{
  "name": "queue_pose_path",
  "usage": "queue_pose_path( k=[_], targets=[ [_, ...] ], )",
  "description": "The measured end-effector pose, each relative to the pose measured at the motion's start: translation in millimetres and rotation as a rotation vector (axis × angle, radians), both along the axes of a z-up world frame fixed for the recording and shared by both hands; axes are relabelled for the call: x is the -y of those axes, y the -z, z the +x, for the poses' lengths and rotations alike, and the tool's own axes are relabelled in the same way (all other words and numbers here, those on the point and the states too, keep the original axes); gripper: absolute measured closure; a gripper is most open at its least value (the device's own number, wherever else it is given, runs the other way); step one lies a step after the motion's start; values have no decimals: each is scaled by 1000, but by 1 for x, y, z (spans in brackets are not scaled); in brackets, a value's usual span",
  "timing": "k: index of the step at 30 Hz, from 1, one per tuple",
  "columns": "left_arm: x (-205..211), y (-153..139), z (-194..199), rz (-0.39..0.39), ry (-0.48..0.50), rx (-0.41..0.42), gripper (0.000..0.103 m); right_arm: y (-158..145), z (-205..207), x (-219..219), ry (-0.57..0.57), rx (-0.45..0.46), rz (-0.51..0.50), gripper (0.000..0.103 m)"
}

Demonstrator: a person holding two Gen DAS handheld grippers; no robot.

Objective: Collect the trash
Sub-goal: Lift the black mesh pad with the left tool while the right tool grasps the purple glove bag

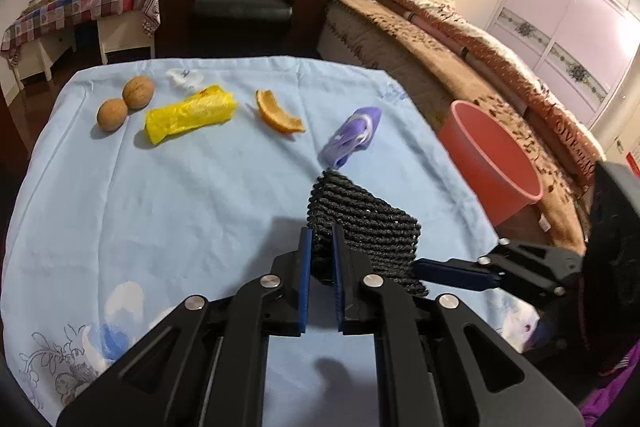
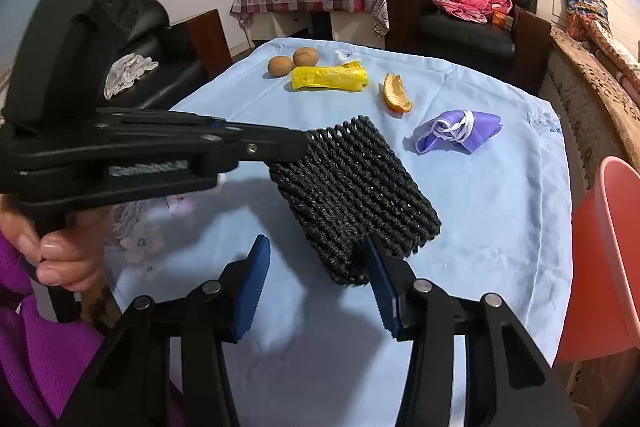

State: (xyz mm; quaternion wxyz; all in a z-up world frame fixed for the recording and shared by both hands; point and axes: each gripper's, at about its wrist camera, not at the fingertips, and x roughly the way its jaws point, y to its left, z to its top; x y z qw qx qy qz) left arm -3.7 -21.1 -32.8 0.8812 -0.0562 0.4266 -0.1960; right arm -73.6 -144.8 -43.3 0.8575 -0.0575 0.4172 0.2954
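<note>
Black woven mat (image 1: pixel 362 223) on pale-blue floral tablecloth (image 1: pixel 160 195); beyond mat: purple mask (image 1: pixel 352 137), orange peel (image 1: pixel 278 113), yellow bag (image 1: pixel 190 113), brown walnuts (image 1: pixel 125 103).

The blanket (image 1: pixel 576 147) on the bed bears partly readable "LOVE"

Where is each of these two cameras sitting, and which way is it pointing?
Left wrist: rides the left gripper, looking down along its fingers across the blue-clothed table toward a bed; the fingers pinch a black mesh bag; the right gripper's tip enters from the right.
Right wrist: rides the right gripper, open below the bag, facing the table and armchair; a hand and purple sleeve hold the left gripper.
Shared: bag, walnuts, yellow wrapper, orange peel, purple mask, red bin.
</note>
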Motion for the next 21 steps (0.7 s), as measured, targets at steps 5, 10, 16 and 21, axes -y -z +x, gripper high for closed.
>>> queue_pose_path(
  k=[5, 10, 16, 21],
  targets=[
    [-2, -9, 1, 0, -11, 35, 94, -9, 7, 14, 14, -11, 86, 54],
    [-20, -18, 6, 3, -82, 73, 94, -20, 35, 39, 119, -64, 203, 54],
    [-39, -23, 7, -8, -134, 103, 94, -9, 96, 53, 343, -199, 312, 54],
    [-52, -22, 9, -33, -161, 99, 94, 6, 130, 38, 462, -288, 300, 54]
  ],
)
